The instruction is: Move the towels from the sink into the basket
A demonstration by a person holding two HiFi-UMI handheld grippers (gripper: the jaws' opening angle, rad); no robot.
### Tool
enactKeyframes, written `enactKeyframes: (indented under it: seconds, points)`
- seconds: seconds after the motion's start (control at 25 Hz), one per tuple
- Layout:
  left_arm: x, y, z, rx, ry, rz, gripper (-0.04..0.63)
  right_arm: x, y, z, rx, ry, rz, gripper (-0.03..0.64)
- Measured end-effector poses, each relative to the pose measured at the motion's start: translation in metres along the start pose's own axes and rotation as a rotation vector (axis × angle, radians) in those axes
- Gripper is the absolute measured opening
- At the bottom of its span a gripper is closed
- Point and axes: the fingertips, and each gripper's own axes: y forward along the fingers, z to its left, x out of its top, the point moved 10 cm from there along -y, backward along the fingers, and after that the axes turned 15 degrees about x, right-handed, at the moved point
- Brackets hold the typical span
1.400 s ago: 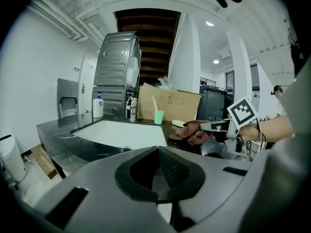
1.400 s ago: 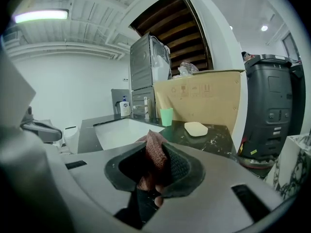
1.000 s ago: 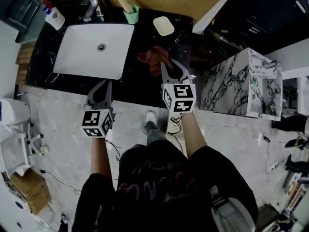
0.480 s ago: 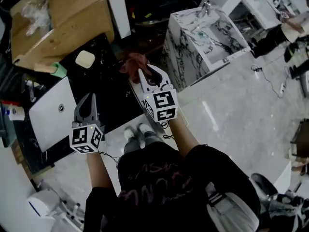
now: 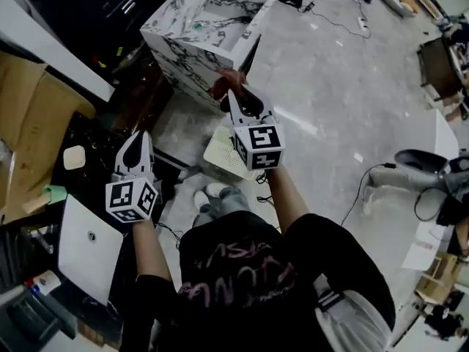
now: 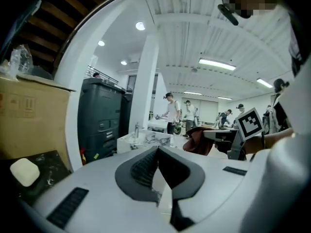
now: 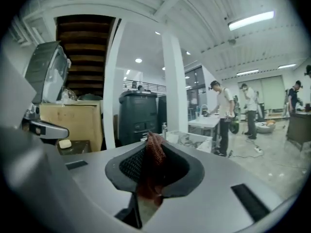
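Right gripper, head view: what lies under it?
A white basket on the floor; the right gripper, shut on a red towel, covers part of it. Its contents cannot be seen.

I see my right gripper (image 7: 151, 142) with its jaws pinched on a rust-red towel (image 7: 153, 171), which bunches between the pads. Beyond stand a dark cabinet (image 7: 138, 118), a cardboard box (image 7: 73, 123), a white pillar (image 7: 174, 86) and several people (image 7: 223, 118).
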Motion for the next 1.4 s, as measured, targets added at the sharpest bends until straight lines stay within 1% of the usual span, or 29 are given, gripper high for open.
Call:
enactKeyframes:
  seconds: [0.12, 0.2, 0.24, 0.28, 0.36, 0.44, 0.48, 0.56, 0.68, 0.76, 0.92, 1.08, 1.28, 1.4]
  points:
    - [-0.003, 0.008, -0.018, -0.121, 0.023, 0.001, 0.015, -0.014, -0.037, -0.014, -0.114, 0.005, 0.005, 0.077]
    - [-0.001, 0.011, -0.033, -0.220, 0.054, -0.033, 0.014, -0.024, -0.058, -0.020, -0.172, 0.029, 0.008, 0.078]
    - [-0.001, 0.012, -0.043, -0.257, 0.072, -0.041, 0.014, -0.031, -0.068, -0.023, -0.196, 0.047, 0.010, 0.078]
    - [-0.001, 0.014, -0.053, -0.277, 0.092, -0.031, 0.014, -0.038, -0.078, -0.026, -0.215, 0.065, 0.013, 0.077]
    - [-0.006, 0.021, -0.076, -0.292, 0.145, 0.009, 0.014, -0.053, -0.095, -0.033, -0.236, 0.098, 0.023, 0.078]
    - [-0.010, 0.033, -0.103, -0.324, 0.202, 0.017, 0.014, -0.066, -0.106, -0.046, -0.245, 0.114, 0.027, 0.078]
    - [-0.012, 0.040, -0.115, -0.338, 0.218, 0.019, 0.015, -0.072, -0.110, -0.053, -0.248, 0.118, 0.028, 0.078]
    - [-0.022, 0.052, -0.134, -0.345, 0.208, 0.046, 0.015, -0.086, -0.120, -0.067, -0.252, 0.127, 0.043, 0.078]
    - [-0.036, 0.067, -0.153, -0.318, 0.178, 0.092, 0.015, -0.105, -0.133, -0.085, -0.259, 0.143, 0.073, 0.078]
    - [-0.042, 0.074, -0.164, -0.308, 0.175, 0.109, 0.015, -0.115, -0.141, -0.096, -0.268, 0.153, 0.086, 0.078]
    - [-0.063, 0.087, -0.183, -0.321, 0.188, 0.141, 0.015, -0.140, -0.152, -0.108, -0.290, 0.154, 0.112, 0.078]
    - [-0.097, 0.101, -0.195, -0.321, 0.138, 0.195, 0.015, -0.167, -0.150, -0.114, -0.291, 0.189, 0.136, 0.078]
    - [-0.147, 0.118, -0.210, -0.328, 0.126, 0.255, 0.015, -0.209, -0.148, -0.125, -0.287, 0.228, 0.161, 0.078]
    - [-0.180, 0.126, -0.215, -0.325, 0.110, 0.297, 0.014, -0.240, -0.148, -0.130, -0.297, 0.263, 0.195, 0.078]
